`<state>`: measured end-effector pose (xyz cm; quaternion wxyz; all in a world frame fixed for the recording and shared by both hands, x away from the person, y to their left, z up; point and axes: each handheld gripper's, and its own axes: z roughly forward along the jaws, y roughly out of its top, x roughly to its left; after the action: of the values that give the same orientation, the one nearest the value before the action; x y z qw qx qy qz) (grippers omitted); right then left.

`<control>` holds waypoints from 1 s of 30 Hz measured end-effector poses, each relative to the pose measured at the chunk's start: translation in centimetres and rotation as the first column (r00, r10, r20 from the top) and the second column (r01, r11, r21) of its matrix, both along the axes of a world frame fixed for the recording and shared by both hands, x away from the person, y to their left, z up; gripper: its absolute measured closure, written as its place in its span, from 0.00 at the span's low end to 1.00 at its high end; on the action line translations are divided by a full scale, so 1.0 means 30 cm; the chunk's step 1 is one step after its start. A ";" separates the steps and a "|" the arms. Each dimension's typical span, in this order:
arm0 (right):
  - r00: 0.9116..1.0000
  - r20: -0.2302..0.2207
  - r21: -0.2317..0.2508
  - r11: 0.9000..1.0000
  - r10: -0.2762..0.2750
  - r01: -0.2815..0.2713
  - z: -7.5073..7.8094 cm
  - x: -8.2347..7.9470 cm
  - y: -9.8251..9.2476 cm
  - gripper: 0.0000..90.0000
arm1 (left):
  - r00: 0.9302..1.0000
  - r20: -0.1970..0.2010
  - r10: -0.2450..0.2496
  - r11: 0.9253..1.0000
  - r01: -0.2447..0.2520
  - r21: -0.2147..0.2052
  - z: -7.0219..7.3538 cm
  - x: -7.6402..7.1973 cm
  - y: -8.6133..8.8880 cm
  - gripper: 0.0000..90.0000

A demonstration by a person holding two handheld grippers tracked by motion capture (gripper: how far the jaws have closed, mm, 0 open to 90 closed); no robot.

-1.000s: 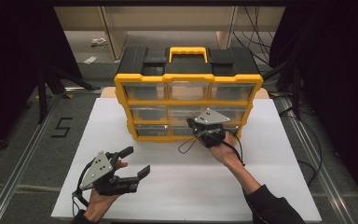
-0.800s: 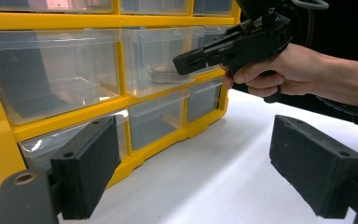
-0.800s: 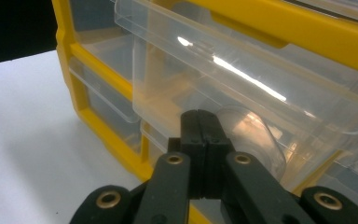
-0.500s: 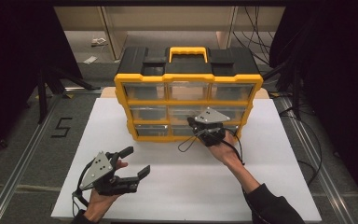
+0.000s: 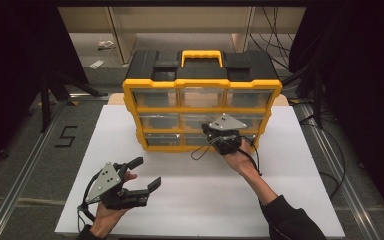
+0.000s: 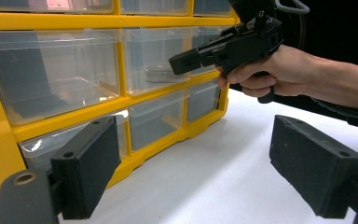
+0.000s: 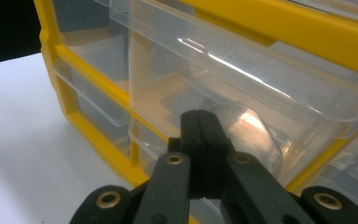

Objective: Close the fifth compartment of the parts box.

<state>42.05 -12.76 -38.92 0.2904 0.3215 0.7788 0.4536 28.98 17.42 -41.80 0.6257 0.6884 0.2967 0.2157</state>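
Right gripper (image 7: 200,122) closed empty, tips at clear plastic middle drawer (image 7: 242,84) of yellow organiser (image 5: 202,117); drawer unopened. Left gripper (image 5: 139,175) wide open, empty.

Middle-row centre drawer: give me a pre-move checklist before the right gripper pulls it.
1. Right gripper jaws closed: ok, they stand pressed together.
2. Jaws gripping the centre drawer handle: cannot tell; the tips sit at its clear front, but no pinched lip is visible.
3. Left gripper out of the pull path: ok, it hovers open over the white table, apart from the organizer.
4. Organizer braced against sliding: not ok, nothing holds it.
5. Table space in front of the drawer free: ok.
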 end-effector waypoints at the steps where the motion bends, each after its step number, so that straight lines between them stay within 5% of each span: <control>1: 1.000 0.000 0.000 1.000 0.000 0.000 0.000 0.000 0.000 1.00 | 1.000 0.000 0.000 1.000 0.000 0.001 0.000 0.000 0.000 0.17; 30: 1.000 0.003 0.000 1.000 -0.016 0.016 -0.004 0.025 0.001 1.00 | 1.000 0.002 -0.002 1.000 0.002 0.001 0.000 -0.002 0.000 0.17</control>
<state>42.81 -12.74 -39.04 0.2951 0.3269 0.7758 0.4519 28.93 17.43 -41.80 0.6257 0.6889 0.2954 0.2160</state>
